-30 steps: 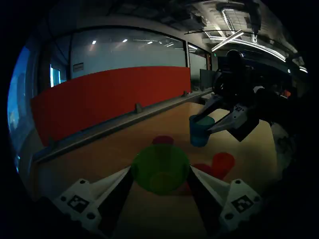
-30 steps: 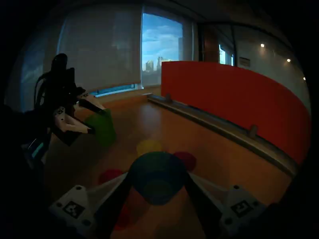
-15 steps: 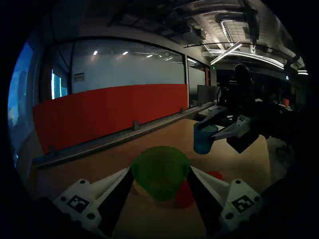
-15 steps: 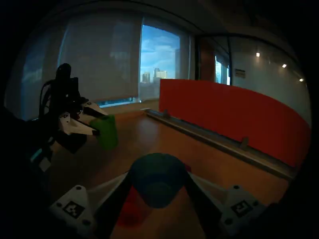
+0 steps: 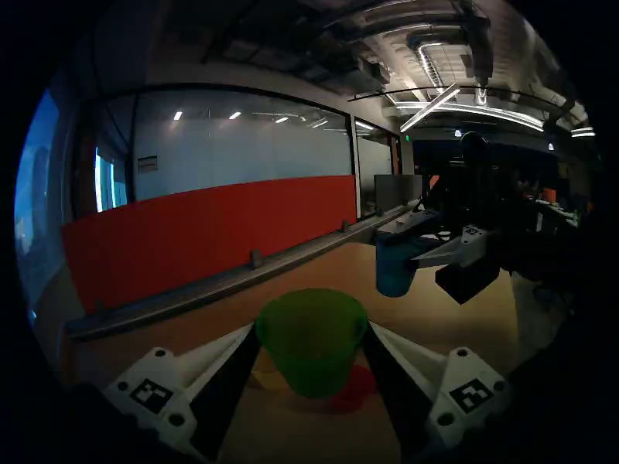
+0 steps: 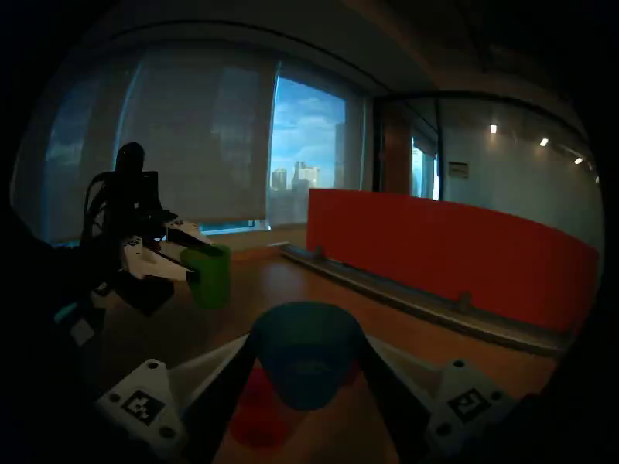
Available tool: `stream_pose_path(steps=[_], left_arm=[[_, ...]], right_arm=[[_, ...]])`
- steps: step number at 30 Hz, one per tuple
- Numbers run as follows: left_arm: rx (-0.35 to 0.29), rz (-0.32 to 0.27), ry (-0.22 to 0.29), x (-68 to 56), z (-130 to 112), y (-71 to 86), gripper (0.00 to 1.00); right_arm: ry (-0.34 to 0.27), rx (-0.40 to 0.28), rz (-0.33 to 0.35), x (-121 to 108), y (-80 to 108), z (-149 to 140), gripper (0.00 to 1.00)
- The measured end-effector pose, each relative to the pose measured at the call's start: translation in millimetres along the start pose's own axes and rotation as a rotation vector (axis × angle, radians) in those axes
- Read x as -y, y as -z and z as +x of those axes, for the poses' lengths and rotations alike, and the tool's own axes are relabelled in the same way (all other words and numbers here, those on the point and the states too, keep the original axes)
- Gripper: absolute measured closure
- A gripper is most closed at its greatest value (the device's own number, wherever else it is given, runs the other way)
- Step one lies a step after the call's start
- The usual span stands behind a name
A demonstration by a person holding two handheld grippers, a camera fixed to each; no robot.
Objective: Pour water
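Pre-pour: left gripper (image 5: pixel 311 334) clamps green cup (image 5: pixel 312 352), right gripper (image 6: pixel 306 340) clamps blue cup (image 6: pixel 306 367), both aloft. Next, likely: align rims, tilt 1.

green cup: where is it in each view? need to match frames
Left gripper view: green cup low centre, between that camera's own fingers.
Right gripper view: green cup left of centre, held in the left gripper.
Shared landmark: red partition, left of centre in the left gripper view, at right in the right gripper view.
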State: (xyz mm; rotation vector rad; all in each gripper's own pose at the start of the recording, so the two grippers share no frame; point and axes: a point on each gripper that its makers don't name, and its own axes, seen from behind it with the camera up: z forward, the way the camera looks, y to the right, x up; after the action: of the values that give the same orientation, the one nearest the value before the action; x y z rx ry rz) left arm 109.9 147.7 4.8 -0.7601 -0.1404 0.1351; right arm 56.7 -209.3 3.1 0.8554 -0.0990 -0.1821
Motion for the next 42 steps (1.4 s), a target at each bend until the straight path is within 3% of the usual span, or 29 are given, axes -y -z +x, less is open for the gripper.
stream_pose_path(steps=[17, 42], left_arm=[[-0.026, -0.029, 0.003, -11.1, 9.8, 3.5, 0.11], [-0.045, -0.027, -0.014, -20.3, 7.3, 5.2, 0.12]], right_arm=[[0.004, -0.114, -0.005, 13.0, 9.2, 28.8, 0.09], [0.045, -0.083, 0.005, 17.5, 16.1, 38.5, 0.09]])
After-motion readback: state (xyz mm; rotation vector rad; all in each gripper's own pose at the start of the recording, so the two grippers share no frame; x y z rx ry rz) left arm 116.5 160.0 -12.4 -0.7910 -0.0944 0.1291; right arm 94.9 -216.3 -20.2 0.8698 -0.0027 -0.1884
